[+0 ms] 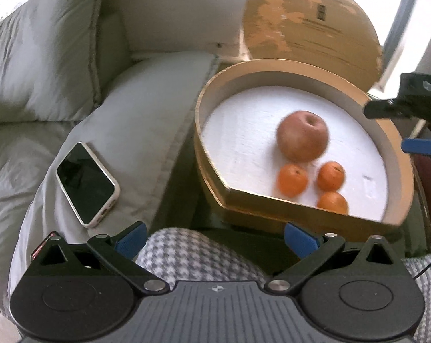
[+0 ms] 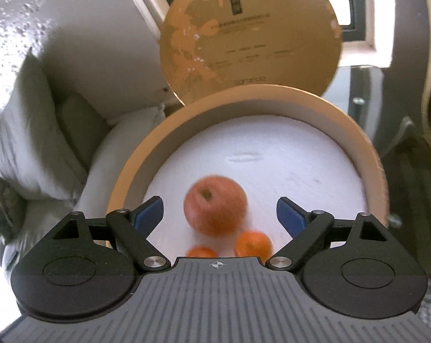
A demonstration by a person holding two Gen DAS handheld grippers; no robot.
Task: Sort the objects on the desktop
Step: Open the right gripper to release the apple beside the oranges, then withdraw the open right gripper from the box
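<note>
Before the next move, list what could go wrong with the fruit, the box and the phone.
1. The apple looks motion-blurred in both views, so it may be rolling; it could knock the oranges.
2. The box appears to sit tilted, with the fruit gathered at its near edge; a bump from the open right tool might tip it.
3. The phone lies on a soft sofa arm and could slide off.

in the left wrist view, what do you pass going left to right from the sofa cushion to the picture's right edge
back cushion → phone on the seat cushion → near-left rim of the round box → apple → blue fingertip of the right gripper
</note>
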